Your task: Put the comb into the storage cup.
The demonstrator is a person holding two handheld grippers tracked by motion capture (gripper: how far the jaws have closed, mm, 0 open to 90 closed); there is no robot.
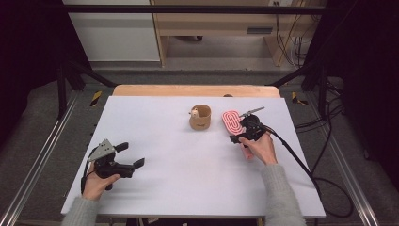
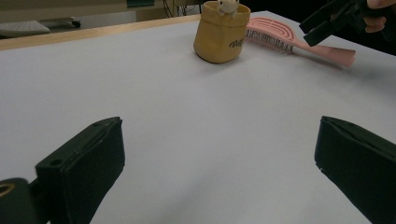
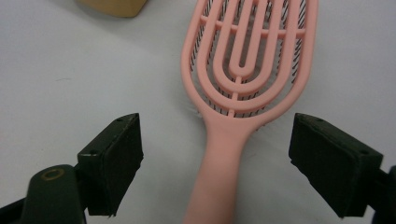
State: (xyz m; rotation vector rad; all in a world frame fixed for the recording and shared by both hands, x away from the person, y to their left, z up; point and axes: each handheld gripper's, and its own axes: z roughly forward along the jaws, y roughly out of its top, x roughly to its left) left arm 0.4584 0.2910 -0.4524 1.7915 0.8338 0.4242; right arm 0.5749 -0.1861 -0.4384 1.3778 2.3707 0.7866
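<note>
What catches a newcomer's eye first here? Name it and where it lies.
The pink hairbrush lies bristles down at the table's far right, its handle between the open jaws of the right gripper. Beside it stands a tan pouch. The left gripper rests open near the front left.

Grey knitted sleeves (image 1: 281, 197); black claws (image 1: 248, 128), one bearing a grey triangular plate (image 1: 102, 149).

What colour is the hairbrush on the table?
The hairbrush is pink, with dark bristles; it shows best in the right gripper view.
</note>
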